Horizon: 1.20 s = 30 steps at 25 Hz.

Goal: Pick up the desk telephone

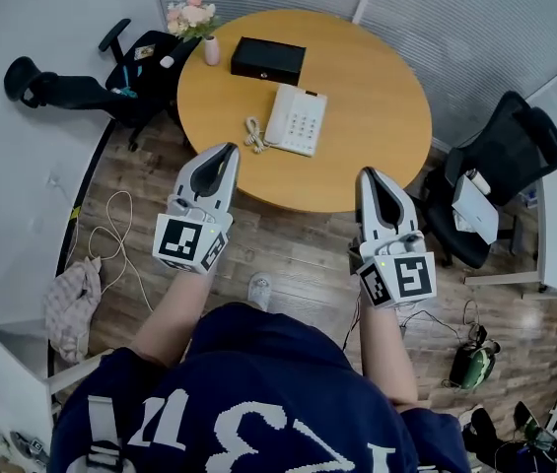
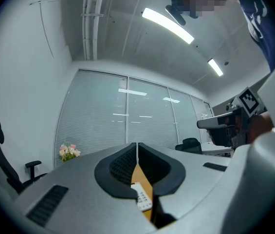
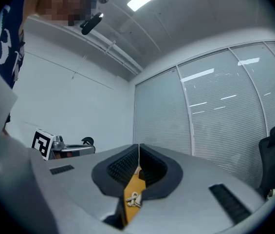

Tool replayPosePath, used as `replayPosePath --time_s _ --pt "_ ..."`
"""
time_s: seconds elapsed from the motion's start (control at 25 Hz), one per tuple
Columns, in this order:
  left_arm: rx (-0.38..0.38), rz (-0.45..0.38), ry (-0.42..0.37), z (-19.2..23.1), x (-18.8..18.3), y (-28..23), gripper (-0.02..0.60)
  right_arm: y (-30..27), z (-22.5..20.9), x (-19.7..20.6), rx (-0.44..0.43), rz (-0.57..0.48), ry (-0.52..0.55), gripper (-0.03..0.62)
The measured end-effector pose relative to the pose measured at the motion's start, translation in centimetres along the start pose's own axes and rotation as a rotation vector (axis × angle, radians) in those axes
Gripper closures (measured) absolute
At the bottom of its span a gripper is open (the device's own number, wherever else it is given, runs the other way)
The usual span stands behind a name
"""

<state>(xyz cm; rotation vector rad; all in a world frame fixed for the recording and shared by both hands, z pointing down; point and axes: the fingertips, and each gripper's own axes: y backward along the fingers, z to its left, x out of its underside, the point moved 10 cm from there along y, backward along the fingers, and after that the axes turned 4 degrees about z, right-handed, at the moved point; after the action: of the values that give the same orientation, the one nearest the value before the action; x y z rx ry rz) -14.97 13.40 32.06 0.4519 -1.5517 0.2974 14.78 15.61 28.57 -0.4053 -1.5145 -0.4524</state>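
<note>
Closest to me, the person holds both tools out level over the floor, short of the desk's near edge. The left tool [image 1: 230, 151] is closed, its jaws pressed together with nothing between them. The right tool [image 1: 366, 173] is the same, closed and empty. Neither touches anything, and both point toward the desk [image 1: 377, 106], which is round and wooden.

Just past the near edge lies a coiled cord [image 1: 254, 134], bunched up. Right beside it, at its right, is the phone [image 1: 296, 119], lying flat about the middle of the desk. It is well apart from both tools and roughly between the lines they point along. It is white, keypad up, with the handset [image 1: 280, 114] cradled along its left side. Its long axis runs away from the person, near end to far end, leaning slightly right as it goes. Which end is the top of the keypad I cannot tell.

I'd judge it a light, stiff plastic shell, smooth and a little slippery, with a handset that sits loose and could tip off if the body tilts. Both tools would have to open first. Taking the body by its two long sides, one tool to each, looks the safest hold, with the cord left to trail.

Beyond it a black box [image 1: 268, 60] rests near the far edge, and a vase [image 1: 211, 50] of flowers stands to the box's left
</note>
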Motion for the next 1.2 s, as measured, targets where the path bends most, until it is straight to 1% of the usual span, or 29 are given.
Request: replayPosePath --time_s 0.16,0.28,0.52,0.64,0.8,0.96,1.08,1.2 --pt "0.020 -0.001 0.002 2.2 0.3 -2.6 0.558 -2.4 -0.9 0.3 0.030 -0.007 -0.006 0.565" --pt "0.034 0.012 0.007 3.2 0.8 -4.2 0.558 -3.6 -1.2 0.9 0.049 0.007 -0.013 0.565" --pt "0.040 0.023 0.013 4.8 1.3 -6.0 0.558 -5.2 -2.6 1.6 0.090 0.018 -0.041 0.565" --pt "0.034 0.024 0.015 5.5 1.5 -6.5 0.558 -6.1 -3.2 1.6 0.097 0.015 -0.042 0.565" --pt "0.022 0.024 0.013 6.2 1.7 -7.7 0.558 -7.7 -4.4 1.3 0.086 0.004 -0.025 0.565" --pt "0.000 0.019 0.008 6.7 1.7 -9.3 0.558 -9.9 -5.4 1.1 0.040 0.007 0.018 0.565" --pt "-0.023 0.012 -0.002 7.3 1.5 -11.3 0.558 -12.1 -7.0 1.0 0.013 -0.001 0.032 0.565" --pt "-0.032 0.007 -0.016 7.9 1.3 -13.5 0.558 -14.2 -9.1 0.8 -0.002 -0.016 0.022 0.565"
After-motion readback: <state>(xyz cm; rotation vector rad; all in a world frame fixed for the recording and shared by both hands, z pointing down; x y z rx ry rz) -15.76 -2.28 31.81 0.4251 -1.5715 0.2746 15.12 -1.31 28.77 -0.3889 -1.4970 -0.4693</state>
